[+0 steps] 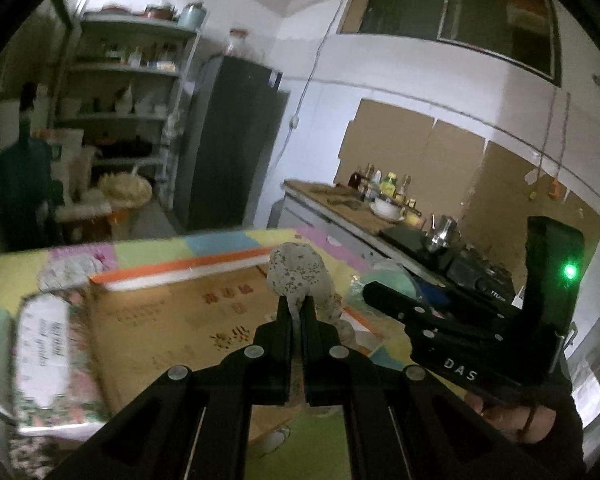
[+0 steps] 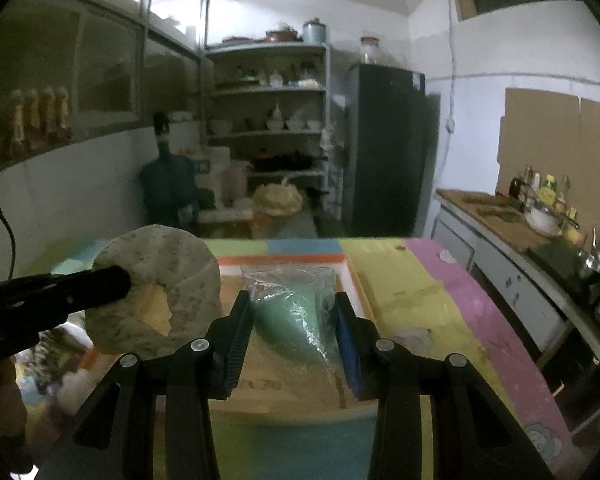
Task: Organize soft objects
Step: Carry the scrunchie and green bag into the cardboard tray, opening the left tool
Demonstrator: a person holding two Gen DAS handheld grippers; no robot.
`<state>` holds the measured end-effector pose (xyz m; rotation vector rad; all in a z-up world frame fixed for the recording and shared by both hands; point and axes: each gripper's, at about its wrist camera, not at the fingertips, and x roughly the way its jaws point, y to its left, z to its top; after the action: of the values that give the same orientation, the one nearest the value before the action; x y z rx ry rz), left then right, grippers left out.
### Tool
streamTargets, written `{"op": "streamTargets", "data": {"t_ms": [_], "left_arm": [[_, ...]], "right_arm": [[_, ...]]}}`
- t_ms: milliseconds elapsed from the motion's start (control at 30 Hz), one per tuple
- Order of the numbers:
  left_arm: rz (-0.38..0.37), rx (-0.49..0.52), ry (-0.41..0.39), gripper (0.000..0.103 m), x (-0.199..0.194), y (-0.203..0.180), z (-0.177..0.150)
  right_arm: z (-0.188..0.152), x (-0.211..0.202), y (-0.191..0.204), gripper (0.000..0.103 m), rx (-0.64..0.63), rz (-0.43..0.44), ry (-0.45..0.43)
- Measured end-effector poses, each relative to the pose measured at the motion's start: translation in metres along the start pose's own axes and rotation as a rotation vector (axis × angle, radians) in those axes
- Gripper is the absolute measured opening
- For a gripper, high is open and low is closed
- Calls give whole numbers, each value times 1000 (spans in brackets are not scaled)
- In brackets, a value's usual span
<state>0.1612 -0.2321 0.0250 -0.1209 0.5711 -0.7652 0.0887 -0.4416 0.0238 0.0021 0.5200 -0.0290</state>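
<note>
My left gripper [image 1: 296, 304] is shut on a pale speckled ring-shaped cushion [image 1: 298, 276] and holds it above an open cardboard box [image 1: 172, 320]. In the right wrist view the same cushion [image 2: 180, 276] hangs at the left, pinched by the left gripper's fingers [image 2: 104, 284]. My right gripper [image 2: 294, 300] has its jaws around a green soft item wrapped in clear plastic [image 2: 296, 308] that sits over the box [image 2: 284, 380]; both pads touch its sides. The right gripper's body [image 1: 460, 320] shows at the right of the left wrist view.
A colourful patchwork mat [image 2: 420, 292] covers the table. A floral packet [image 1: 52, 356] lies left of the box. A kitchen counter [image 2: 500, 216] with bottles, a bowl and a kettle runs along the right. Shelves [image 2: 268, 112] and a dark fridge [image 2: 388, 148] stand behind.
</note>
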Motion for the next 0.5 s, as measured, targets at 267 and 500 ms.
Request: {"op": "streamTargets", "data": {"t_ms": [267,500], "left_arm": [[40,-68,107,4,57,19,-13],[112,-107,213,4,87,34,-24]], "right_arm": [[-12,40,-25,41,28,9,90],[-22,67,-32,41,44,33,159]]}}
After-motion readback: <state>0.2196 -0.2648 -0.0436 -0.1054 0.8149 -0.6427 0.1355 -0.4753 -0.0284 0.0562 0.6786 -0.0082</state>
